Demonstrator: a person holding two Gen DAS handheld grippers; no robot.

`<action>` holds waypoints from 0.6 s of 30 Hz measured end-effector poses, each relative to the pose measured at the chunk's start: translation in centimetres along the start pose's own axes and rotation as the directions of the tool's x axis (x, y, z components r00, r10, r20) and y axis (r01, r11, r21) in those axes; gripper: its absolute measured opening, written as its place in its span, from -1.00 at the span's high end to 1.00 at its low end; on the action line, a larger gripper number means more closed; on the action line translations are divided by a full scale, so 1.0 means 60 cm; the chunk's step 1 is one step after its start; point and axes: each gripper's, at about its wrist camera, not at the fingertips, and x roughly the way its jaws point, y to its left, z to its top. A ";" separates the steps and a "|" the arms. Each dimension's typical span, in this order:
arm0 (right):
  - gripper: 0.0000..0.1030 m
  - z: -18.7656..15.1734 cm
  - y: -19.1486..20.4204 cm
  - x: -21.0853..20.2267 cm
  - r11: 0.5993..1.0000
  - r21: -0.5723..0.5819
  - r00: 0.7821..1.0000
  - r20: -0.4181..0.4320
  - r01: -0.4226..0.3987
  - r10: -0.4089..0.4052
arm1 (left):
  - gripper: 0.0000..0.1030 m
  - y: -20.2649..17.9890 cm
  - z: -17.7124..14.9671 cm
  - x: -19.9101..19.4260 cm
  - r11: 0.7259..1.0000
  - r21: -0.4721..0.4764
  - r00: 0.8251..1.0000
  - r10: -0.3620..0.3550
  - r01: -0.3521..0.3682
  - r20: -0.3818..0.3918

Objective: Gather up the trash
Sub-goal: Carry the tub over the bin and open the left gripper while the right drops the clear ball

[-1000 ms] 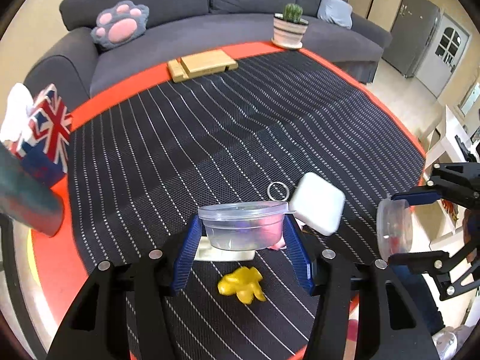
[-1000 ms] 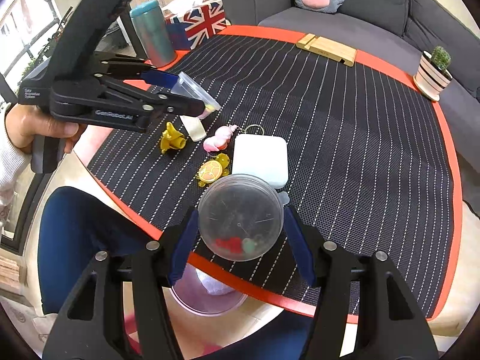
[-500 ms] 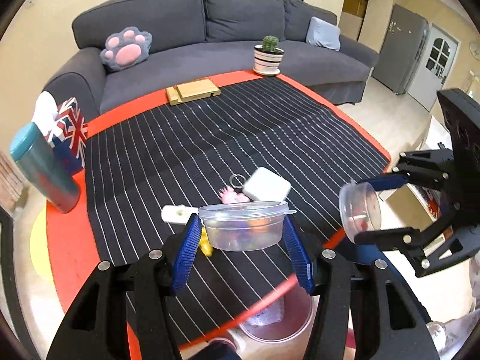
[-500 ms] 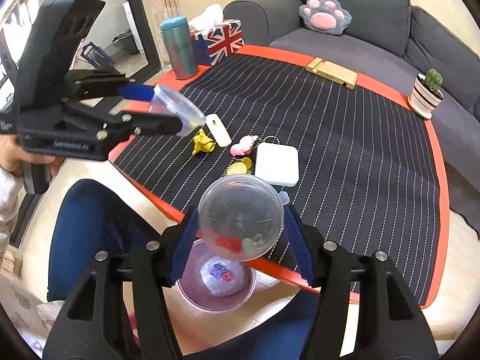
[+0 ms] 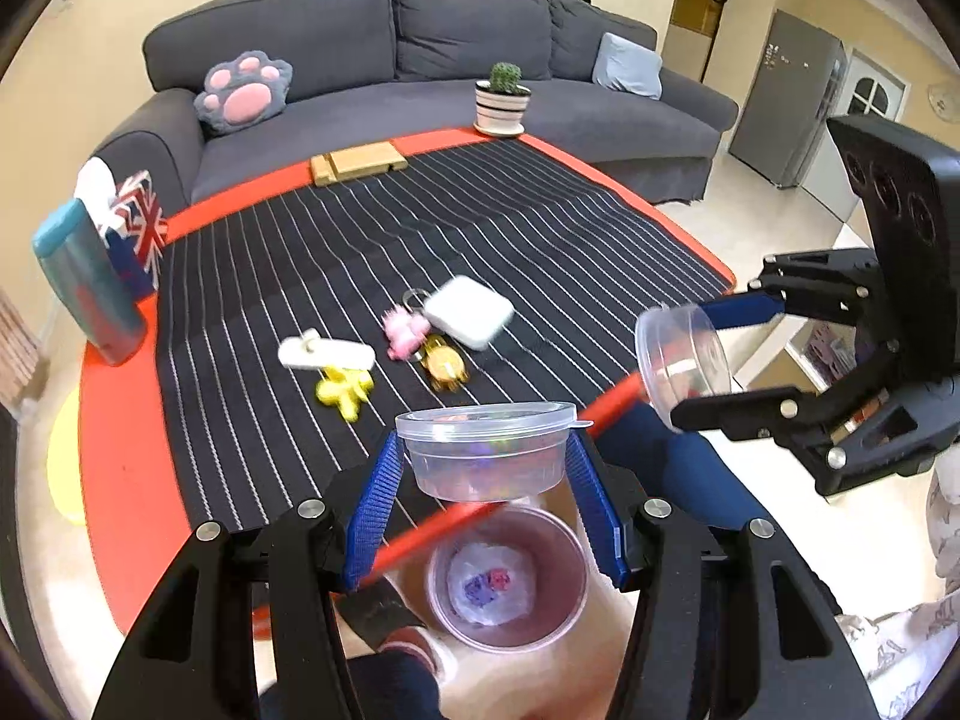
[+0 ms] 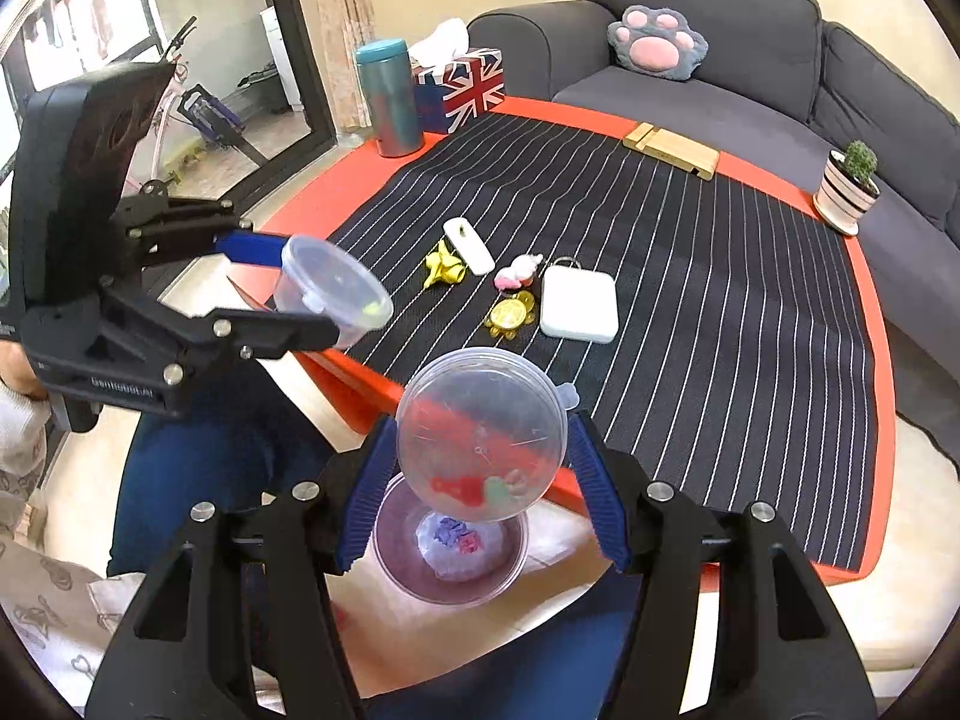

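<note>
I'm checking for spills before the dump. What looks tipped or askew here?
The clear tub in the right tongs is tipped on its side, its red and green scraps slid to its low edge above the purple bin. The left tongs hold their lidded tub level. No spill shows.

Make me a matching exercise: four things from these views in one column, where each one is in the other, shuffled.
Things:
1. clear lidded plastic tub
2. purple-tinted plastic bin
3. teal metal tumbler
4. striped cactus pot

Places:
A. floor, below the table edge
B. beside the Union Jack tissue box
C. held in the left gripper
D. table corner nearest the grey sofa

Pairs: 1-C, 2-A, 3-B, 4-D
</note>
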 end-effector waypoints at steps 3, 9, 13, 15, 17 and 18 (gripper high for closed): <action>-0.14 -0.013 -0.001 -0.002 1.000 0.013 1.000 -0.005 -0.003 0.003 | -0.07 -0.009 -0.016 0.006 1.000 -0.003 1.000 -0.017 0.017 -0.018; -0.14 -0.032 -0.003 -0.008 1.000 0.029 1.000 -0.011 -0.008 0.008 | -0.21 -0.028 -0.035 0.014 0.999 -0.001 0.998 -0.042 0.042 -0.037; -0.14 -0.040 -0.002 -0.009 0.999 0.035 1.000 -0.013 -0.012 0.012 | -0.76 -0.028 -0.039 0.014 0.999 -0.015 0.999 -0.031 0.031 -0.016; -0.14 -0.042 -0.001 -0.009 0.999 0.037 1.000 -0.012 -0.016 0.016 | -0.82 -0.025 -0.039 0.015 1.000 -0.025 1.000 -0.018 0.017 -0.020; -0.14 -0.043 -0.001 -0.010 0.999 0.038 1.000 -0.012 -0.017 0.018 | -0.85 -0.022 -0.038 0.013 0.999 -0.031 1.000 -0.011 0.010 -0.021; -0.14 -0.043 -0.001 -0.010 0.999 0.038 1.000 -0.012 -0.019 0.019 | -0.85 -0.022 -0.039 0.013 0.999 -0.034 1.000 -0.007 0.006 -0.020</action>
